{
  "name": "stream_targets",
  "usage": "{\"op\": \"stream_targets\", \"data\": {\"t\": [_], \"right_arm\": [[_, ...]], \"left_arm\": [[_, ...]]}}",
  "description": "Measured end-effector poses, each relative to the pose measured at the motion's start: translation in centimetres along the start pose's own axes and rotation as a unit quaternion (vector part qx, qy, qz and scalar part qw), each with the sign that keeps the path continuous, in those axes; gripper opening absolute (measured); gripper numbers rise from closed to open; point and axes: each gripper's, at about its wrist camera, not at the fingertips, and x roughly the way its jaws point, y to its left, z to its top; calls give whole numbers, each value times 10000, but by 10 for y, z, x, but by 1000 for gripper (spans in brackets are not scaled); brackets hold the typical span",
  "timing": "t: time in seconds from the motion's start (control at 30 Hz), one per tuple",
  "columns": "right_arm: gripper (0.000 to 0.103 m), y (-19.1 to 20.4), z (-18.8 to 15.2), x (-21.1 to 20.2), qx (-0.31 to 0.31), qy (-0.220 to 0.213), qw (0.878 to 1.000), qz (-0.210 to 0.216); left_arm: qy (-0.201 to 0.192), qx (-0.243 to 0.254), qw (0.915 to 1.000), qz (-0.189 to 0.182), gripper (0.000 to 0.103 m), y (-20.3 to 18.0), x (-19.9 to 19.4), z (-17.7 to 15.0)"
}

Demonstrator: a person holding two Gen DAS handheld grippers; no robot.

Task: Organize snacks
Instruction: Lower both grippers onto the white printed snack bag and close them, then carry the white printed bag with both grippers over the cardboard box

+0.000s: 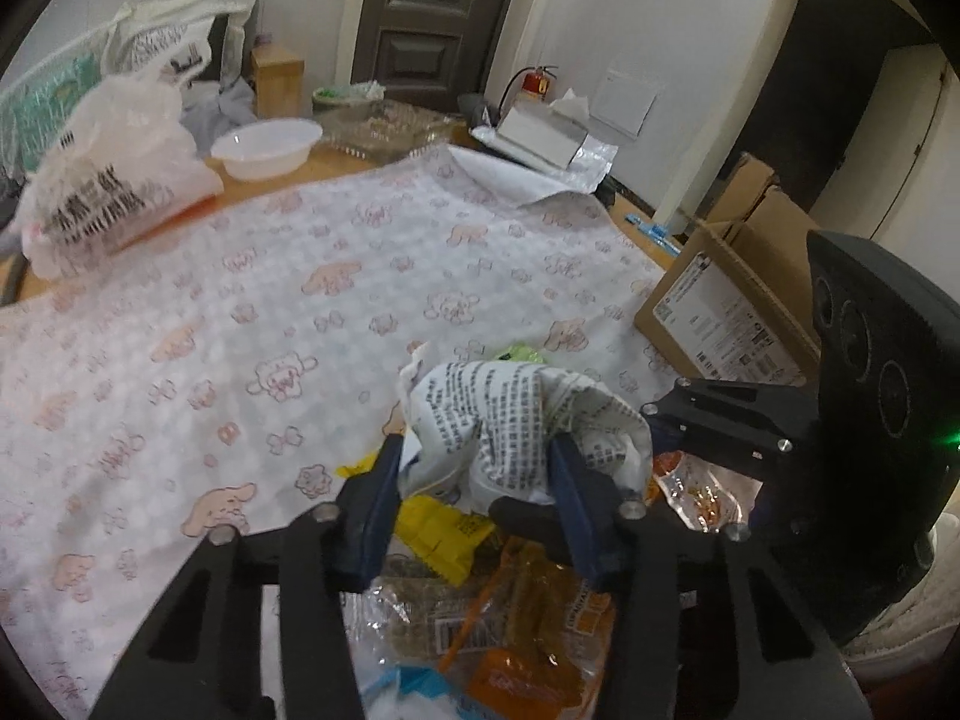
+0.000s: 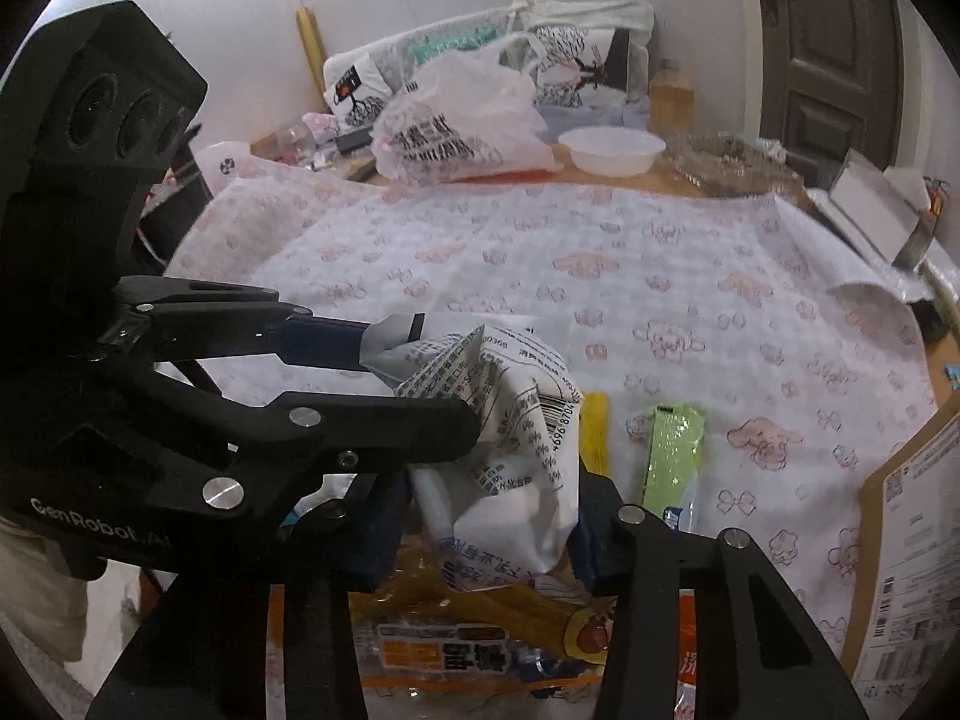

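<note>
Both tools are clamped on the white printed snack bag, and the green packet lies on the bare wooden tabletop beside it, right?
Not quite. Both the left tool and right tool do clamp the white printed bag, but the green packet lies on the pink-patterned cloth, not on bare wood. The right wrist view shows it.

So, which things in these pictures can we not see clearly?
- Contents of the white bag: hidden by its own crumpled wrap, both views.
- Snacks under it: left view, covered by the left gripper.
- Cardboard box: right view, cut by the edge.
</note>
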Motion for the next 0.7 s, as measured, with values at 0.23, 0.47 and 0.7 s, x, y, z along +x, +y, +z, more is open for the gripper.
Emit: {"op": "stream_targets", "data": {"t": [0.23, 0.47, 0.7], "right_arm": [[37, 13, 1, -21, -135, -219, 9996, -77], [36, 26, 2, -65, -245, -664, 9975, -35], [36, 29, 4, -119, -274, -1128, 9932, -58]], "left_arm": [[-178, 1, 9998, 39, 45, -11, -23, -2], [-516, 216, 9980, 293, 45, -41, -64, 0], [-833, 511, 9938, 526, 44, -89, -101, 12]]}}
